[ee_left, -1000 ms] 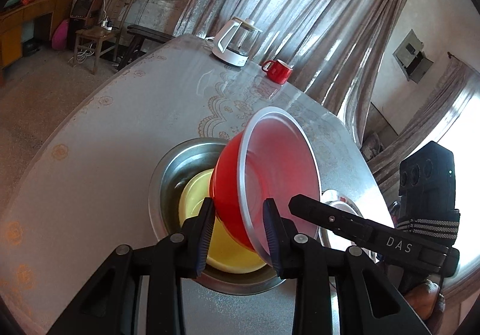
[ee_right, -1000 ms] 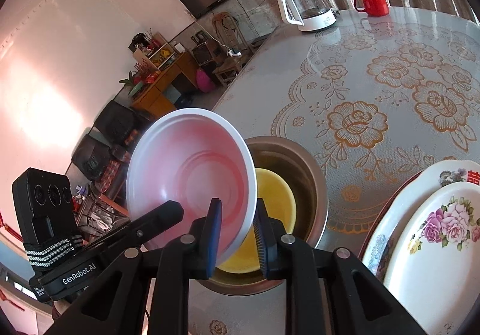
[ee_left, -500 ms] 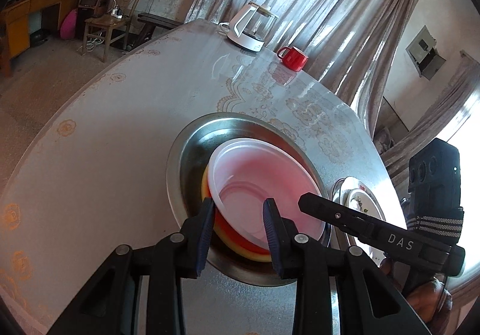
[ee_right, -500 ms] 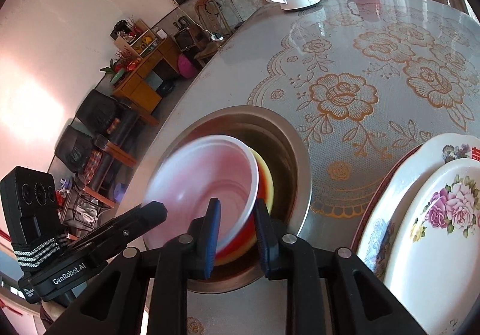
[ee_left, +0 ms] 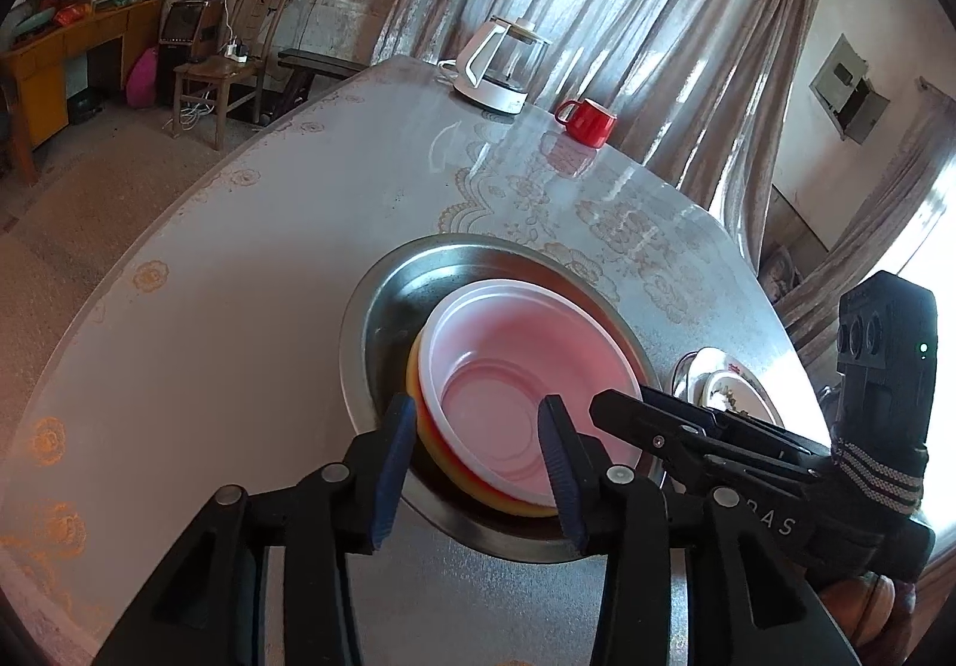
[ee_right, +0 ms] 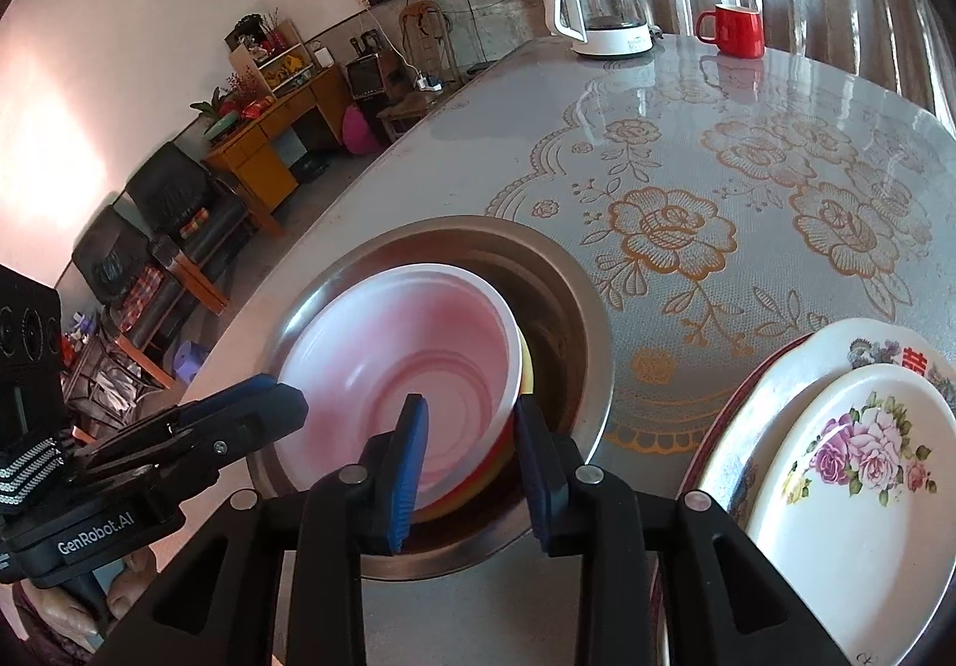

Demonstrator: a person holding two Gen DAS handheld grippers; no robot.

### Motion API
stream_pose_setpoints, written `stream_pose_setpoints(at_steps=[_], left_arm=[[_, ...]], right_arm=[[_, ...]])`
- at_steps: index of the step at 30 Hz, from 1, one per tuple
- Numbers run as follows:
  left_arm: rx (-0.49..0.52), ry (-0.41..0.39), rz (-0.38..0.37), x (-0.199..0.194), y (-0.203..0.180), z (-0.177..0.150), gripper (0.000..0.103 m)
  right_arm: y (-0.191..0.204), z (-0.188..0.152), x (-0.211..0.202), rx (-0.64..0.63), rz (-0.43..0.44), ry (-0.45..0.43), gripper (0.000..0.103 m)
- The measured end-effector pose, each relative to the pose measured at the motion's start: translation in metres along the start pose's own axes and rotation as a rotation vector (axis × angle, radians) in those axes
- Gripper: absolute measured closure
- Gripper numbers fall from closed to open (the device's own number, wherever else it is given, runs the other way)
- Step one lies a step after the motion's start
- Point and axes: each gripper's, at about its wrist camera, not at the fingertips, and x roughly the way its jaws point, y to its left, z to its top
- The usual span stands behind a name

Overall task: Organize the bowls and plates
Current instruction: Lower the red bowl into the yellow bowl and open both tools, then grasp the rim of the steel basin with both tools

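Note:
A red plastic bowl with a white inside (ee_left: 526,385) sits nested on a yellow bowl (ee_left: 413,367) inside a large steel basin (ee_left: 382,307). The same stack shows in the right wrist view: the red bowl (ee_right: 412,367), the yellow bowl's rim (ee_right: 527,367), the basin (ee_right: 585,319). My left gripper (ee_left: 478,421) is open, its fingers on either side of the red bowl's near rim. My right gripper (ee_right: 469,427) is open too, its fingers straddling the bowl's right rim. Neither holds anything.
Stacked floral plates (ee_right: 848,463) lie right of the basin; they also show in the left wrist view (ee_left: 729,391). A white kettle (ee_left: 499,63) and a red mug (ee_left: 585,119) stand at the table's far end. The table's curved left edge (ee_left: 179,206) drops to the floor.
The red bowl was tilted up in both grippers, then lowered flat into the yellow bowl. Both grippers have opened and let it go.

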Motion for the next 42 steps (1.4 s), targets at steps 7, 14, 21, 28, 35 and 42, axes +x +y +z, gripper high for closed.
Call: stream_pose_setpoints(at_steps=[7, 14, 21, 28, 35, 42], left_arm=[[0.007, -0.025, 0.047, -0.01, 0.006, -0.002, 0.053], [-0.028, -0.021, 0.06, -0.012, 0.02, -0.007, 0.051], [-0.076, -0.019, 0.065, -0.012, 0.033, -0.008, 0.046], [-0.188, 0.019, 0.024, -0.005, 0.055, -0.009, 0.04], [-0.31, 0.035, -0.07, 0.004, 0.073, -0.007, 0.042], [-0.331, 0.056, -0.102, 0.015, 0.069, -0.004, 0.049]], right_arm=[[0.0, -0.004, -0.009, 0.001, 0.021, -0.029, 0.062], [-0.018, -0.005, -0.025, 0.089, 0.069, -0.073, 0.056], [-0.041, -0.001, -0.027, 0.207, 0.107, -0.078, 0.049], [-0.052, 0.003, -0.015, 0.267, 0.13, -0.049, 0.048], [-0.059, 0.01, -0.004, 0.308, 0.156, -0.031, 0.048], [-0.054, 0.014, 0.007, 0.307, 0.188, 0.0, 0.048]])
